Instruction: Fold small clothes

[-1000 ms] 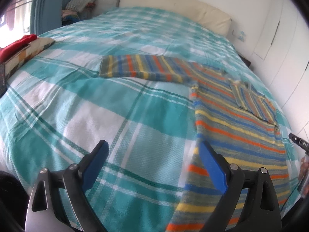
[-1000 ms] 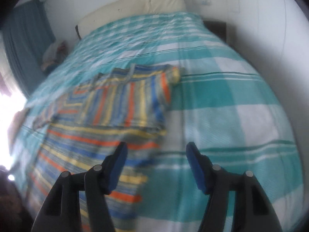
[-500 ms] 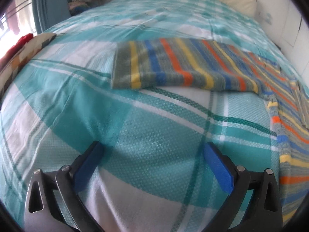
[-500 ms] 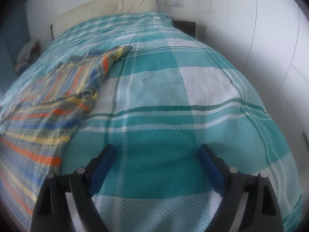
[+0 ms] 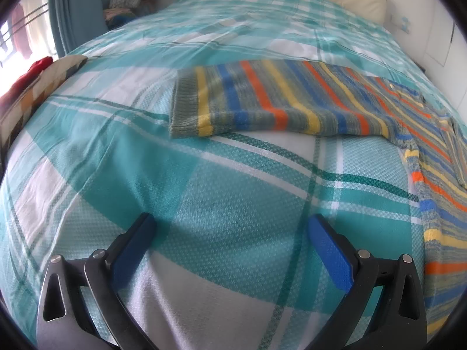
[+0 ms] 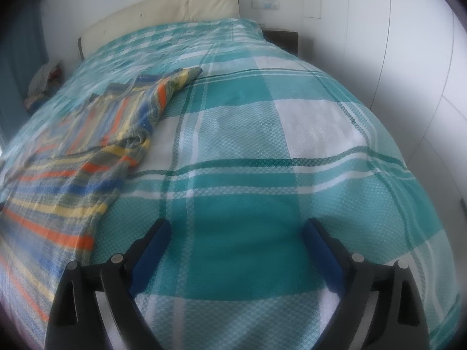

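Now, the striped knitted sweater lies on the teal checked bedspread, one sleeve folded across, the other stretched out. Left tool gapes empty; right tool, jaws opening, grips nothing. Most folding remains. The sweater's hem is cut off.

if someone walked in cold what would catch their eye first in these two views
The striped sweater in orange, blue, yellow and grey, spread on the teal plaid bedspread, with one sleeve stretched out flat ahead of the left claw. In the right view the same sweater lies to the left, its other sleeve folded in over the body. The right claw is opening over bare bedspread, and neither claw has anything between its jaws.
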`<act>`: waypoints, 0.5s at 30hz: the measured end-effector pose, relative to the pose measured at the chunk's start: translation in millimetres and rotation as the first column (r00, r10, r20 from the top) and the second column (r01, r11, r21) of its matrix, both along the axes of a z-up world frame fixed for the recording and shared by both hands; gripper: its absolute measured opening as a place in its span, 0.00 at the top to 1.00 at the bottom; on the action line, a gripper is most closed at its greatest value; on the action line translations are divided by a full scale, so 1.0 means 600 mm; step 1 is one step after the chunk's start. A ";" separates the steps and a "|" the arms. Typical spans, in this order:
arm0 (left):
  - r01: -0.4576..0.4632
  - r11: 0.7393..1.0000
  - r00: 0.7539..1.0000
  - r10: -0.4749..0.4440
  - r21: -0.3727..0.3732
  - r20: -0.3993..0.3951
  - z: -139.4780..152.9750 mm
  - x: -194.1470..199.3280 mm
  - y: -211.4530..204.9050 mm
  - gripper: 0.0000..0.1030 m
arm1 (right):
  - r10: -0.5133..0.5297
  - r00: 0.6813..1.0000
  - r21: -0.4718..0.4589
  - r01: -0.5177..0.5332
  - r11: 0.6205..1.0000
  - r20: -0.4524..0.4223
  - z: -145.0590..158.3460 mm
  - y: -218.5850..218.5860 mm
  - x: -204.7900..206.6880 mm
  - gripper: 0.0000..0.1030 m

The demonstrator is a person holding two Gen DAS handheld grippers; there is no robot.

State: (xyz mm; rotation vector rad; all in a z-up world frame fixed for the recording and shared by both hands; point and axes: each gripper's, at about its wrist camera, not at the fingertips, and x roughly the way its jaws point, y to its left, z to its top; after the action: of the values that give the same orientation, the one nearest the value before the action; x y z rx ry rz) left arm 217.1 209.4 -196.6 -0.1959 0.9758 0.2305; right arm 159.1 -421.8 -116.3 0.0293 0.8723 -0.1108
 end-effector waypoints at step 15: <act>-0.001 1.000 1.000 0.001 -0.001 -0.001 0.000 0.000 0.000 0.00 | 0.002 1.000 0.015 -0.002 1.000 0.007 -0.001 -0.003 -0.004 0.10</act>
State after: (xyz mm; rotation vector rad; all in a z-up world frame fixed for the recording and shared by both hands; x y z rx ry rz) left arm 216.8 209.6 -196.5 -0.1974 0.9769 0.2305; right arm 157.0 -423.4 -117.0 0.0433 0.8658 -0.1023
